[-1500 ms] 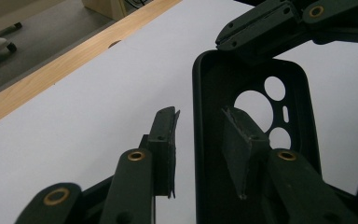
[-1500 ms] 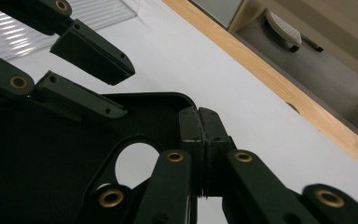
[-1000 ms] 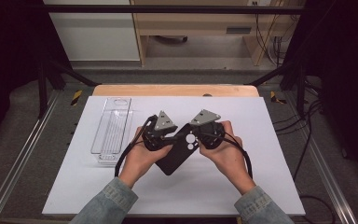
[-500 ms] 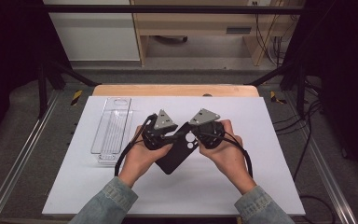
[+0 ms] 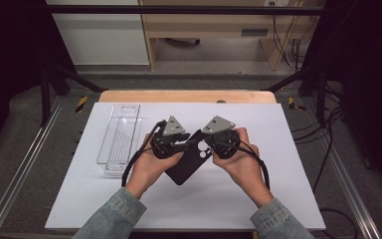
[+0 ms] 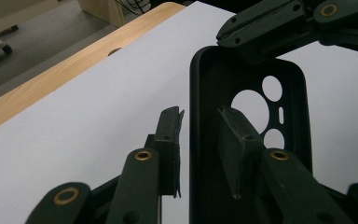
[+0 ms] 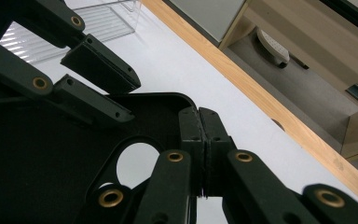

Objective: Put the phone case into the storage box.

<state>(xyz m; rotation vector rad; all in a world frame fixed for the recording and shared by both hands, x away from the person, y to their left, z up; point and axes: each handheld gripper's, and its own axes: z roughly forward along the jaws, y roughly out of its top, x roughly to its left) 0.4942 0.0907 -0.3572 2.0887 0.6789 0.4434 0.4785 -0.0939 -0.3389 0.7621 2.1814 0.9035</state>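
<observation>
A black phone case (image 5: pixel 189 160) with round camera holes hangs just above the white board, between both hands. My right gripper (image 5: pixel 207 146) is shut on the case's upper rim (image 7: pixel 177 100); in the right gripper view its pads (image 7: pixel 199 126) are pressed together there. My left gripper (image 5: pixel 185 144) straddles the case's side wall (image 6: pixel 196 116), one jaw outside and one inside the shell. Its jaws have just been closing, with the wall between them, and a thin gap still shows at the outer pad (image 6: pixel 170 135). The right gripper (image 6: pixel 265 23) appears at the top of the left gripper view.
A clear plastic tray (image 5: pixel 119 139) lies on the left part of the white board (image 5: pixel 278 189). A wooden strip (image 5: pixel 179 95) runs along the board's far edge. Metal rails flank the table, and cables hang at the right.
</observation>
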